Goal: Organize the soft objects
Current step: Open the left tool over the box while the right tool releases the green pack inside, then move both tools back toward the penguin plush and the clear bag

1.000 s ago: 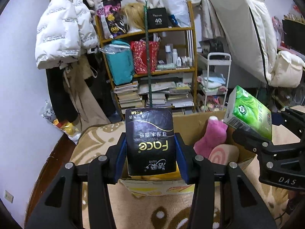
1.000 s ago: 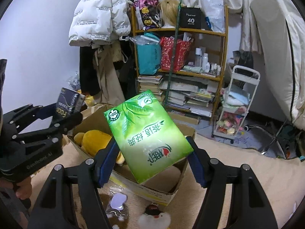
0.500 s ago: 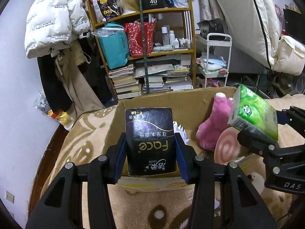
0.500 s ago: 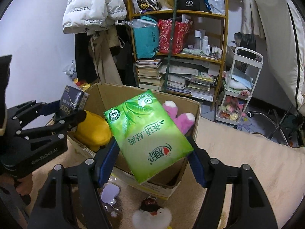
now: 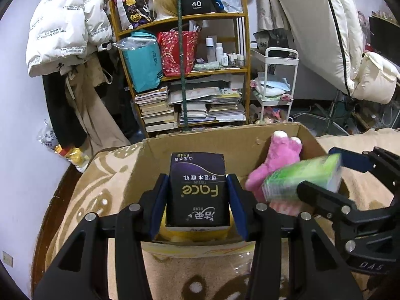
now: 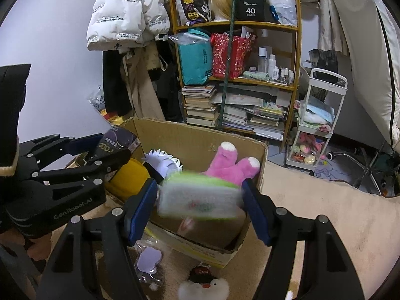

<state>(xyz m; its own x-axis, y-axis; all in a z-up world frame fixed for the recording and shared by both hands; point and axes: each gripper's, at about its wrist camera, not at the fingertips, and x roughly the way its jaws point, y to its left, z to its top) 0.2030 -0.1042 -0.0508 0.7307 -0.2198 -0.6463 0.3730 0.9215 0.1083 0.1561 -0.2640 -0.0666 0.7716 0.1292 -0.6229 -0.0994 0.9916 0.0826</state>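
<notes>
My left gripper (image 5: pixel 197 200) is shut on a black tissue pack (image 5: pixel 197 190) and holds it over the near left part of the open cardboard box (image 5: pixel 200 140). My right gripper (image 6: pixel 200 200) has its jaws spread; the green tissue pack (image 6: pixel 200 197) is blurred between them, tipped flat and dropping over the box (image 6: pixel 195 130). It also shows in the left wrist view (image 5: pixel 302 177). Inside the box are a pink plush (image 6: pixel 230 162), a yellow plush (image 6: pixel 130 177) and a white frilled item (image 6: pixel 162 160).
A penguin plush (image 6: pixel 203 287) and a bagged purple item (image 6: pixel 148 262) lie on the beige blanket (image 6: pixel 325 200) in front of the box. A wooden shelf of books (image 5: pixel 190 105) and a white trolley (image 5: pixel 275 80) stand behind.
Both grippers came down and forward over the box. The right gripper opened and the green tissue pack tipped flat and is falling. The left gripper still holds the black pack.
</notes>
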